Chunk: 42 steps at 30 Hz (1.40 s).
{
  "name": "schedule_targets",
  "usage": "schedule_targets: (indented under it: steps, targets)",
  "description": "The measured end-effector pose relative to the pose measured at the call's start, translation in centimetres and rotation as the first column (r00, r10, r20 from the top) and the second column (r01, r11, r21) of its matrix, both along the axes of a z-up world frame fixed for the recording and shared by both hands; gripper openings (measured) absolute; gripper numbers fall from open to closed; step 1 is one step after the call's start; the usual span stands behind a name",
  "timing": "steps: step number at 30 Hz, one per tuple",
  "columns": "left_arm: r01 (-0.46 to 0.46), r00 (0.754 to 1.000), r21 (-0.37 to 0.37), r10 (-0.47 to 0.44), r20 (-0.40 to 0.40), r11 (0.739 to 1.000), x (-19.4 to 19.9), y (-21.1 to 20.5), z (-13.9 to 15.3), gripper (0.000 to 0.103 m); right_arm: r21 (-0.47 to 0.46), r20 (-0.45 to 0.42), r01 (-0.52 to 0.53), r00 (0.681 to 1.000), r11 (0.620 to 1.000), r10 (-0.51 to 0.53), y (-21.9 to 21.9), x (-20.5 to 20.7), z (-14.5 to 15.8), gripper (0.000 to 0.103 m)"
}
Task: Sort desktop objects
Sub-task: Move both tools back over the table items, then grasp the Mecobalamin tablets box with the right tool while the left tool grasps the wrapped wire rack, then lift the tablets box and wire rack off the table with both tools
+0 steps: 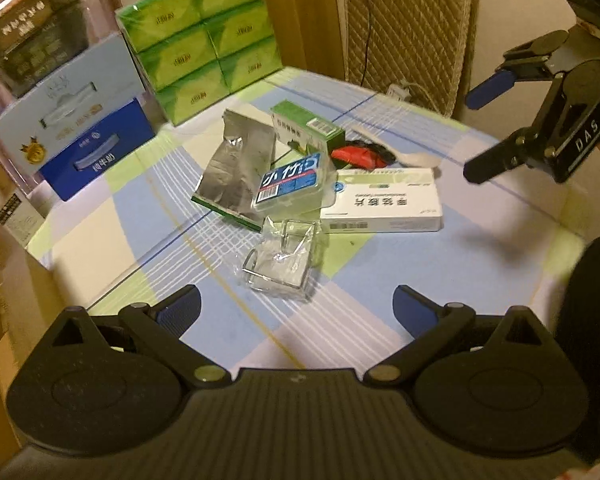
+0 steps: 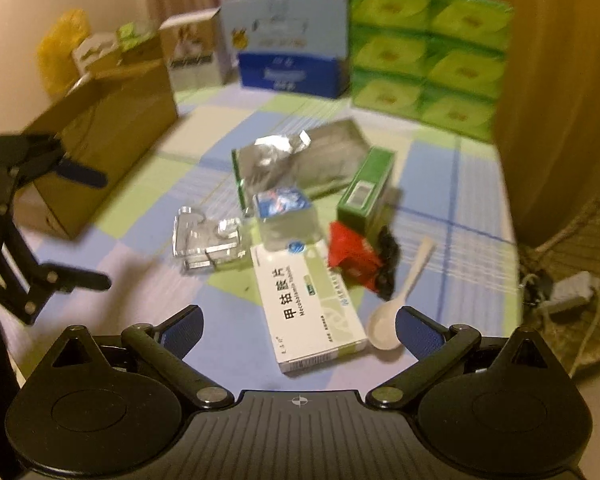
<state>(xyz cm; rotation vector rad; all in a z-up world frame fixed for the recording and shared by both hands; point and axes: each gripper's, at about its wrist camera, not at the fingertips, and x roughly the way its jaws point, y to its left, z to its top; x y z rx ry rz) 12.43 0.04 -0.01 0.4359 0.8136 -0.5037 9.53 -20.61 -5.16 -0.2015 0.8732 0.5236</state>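
A pile lies mid-table: a clear acrylic holder [image 1: 278,266] [image 2: 208,240], a silver foil bag [image 1: 236,172] [image 2: 300,160], a clear box with a blue label [image 1: 290,182] [image 2: 284,208], a green box [image 1: 308,128] [image 2: 370,188], a white medicine box [image 1: 382,200] [image 2: 312,304], a red and black wrapper [image 1: 360,156] [image 2: 358,256] and a white spoon [image 2: 396,304]. My left gripper [image 1: 296,312] [image 2: 88,228] is open and empty, just short of the acrylic holder. My right gripper [image 2: 298,328] [image 1: 476,136] is open and empty, over the medicine box's near end.
The table [image 1: 148,240] has a checked cloth. At its back stand green tissue packs [image 1: 204,36] [image 2: 428,56] and a blue and white carton [image 1: 80,120] [image 2: 292,44]. A brown cardboard box [image 2: 104,144] stands at the left. A padded chair [image 1: 408,32] and a power strip [image 2: 568,292] are nearby.
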Motion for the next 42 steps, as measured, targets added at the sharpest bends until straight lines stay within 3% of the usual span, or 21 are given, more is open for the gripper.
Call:
schedule_targets:
  steps: [6, 14, 17, 19, 24, 28, 35, 39, 41, 42]
  targets:
    - [0.026, 0.999, 0.005, -0.026, -0.026, 1.0, 3.0, -0.7, -2.8, 0.1, -0.085, -0.047, -0.102, 0.994, 0.991, 0.098, 1.5, 2.7, -3.4, 0.091]
    - [0.03, 0.997, -0.02, -0.032, -0.068, 0.999, 6.3, -1.2, -5.5, 0.098, -0.12, -0.089, -0.137, 0.988, 0.983, 0.127, 2.5, 4.9, -5.8, 0.083]
    - [0.031, 0.996, -0.025, -0.033, -0.077, 0.999, 7.1, -1.3, -6.2, 0.093, -0.126, -0.095, -0.134, 0.988, 0.983, 0.123, 2.7, 5.3, -6.3, 0.075]
    - [0.027, 0.996, -0.031, -0.03, -0.083, 0.999, 7.4, -1.3, -6.5, 0.088, -0.127, -0.103, -0.124, 0.989, 0.984, 0.111, 2.9, 5.5, -6.5, 0.069]
    - [0.014, 0.997, -0.014, -0.016, -0.079, 1.0, 7.4, -1.3, -7.0, 0.073, -0.136, -0.113, -0.108, 0.989, 0.985, 0.093, 3.2, 5.5, -6.5, 0.068]
    - [-0.036, 0.995, -0.021, 0.034, -0.095, 0.999, 7.0, -0.7, -6.6, 0.052, -0.115, -0.155, -0.087, 0.986, 0.99, 0.069, 3.6, 5.2, -6.1, 0.068]
    - [-0.119, 0.982, -0.012, 0.116, -0.148, 0.993, 3.6, 0.0, -5.9, 0.051, -0.098, -0.242, -0.056, 0.97, 0.994, 0.031, 4.7, 4.3, -4.9, 0.068]
    - [-0.123, 0.982, -0.02, 0.119, -0.15, 0.992, 1.1, 0.7, -5.9, 0.052, -0.122, -0.255, -0.051, 0.967, 0.991, 0.018, 5.7, 3.5, -5.2, 0.068]
    - [-0.115, 0.985, -0.03, 0.11, -0.136, 0.993, 0.4, 1.1, -5.8, 0.055, -0.117, -0.258, -0.049, 0.966, 0.992, 0.017, 5.9, 3.0, -5.6, 0.068]
    - [-0.112, 0.986, -0.033, 0.107, -0.127, 0.993, 0.2, 1.2, -5.8, 0.062, -0.113, -0.262, -0.053, 0.965, 0.992, 0.021, 6.2, 2.9, -5.8, 0.068]
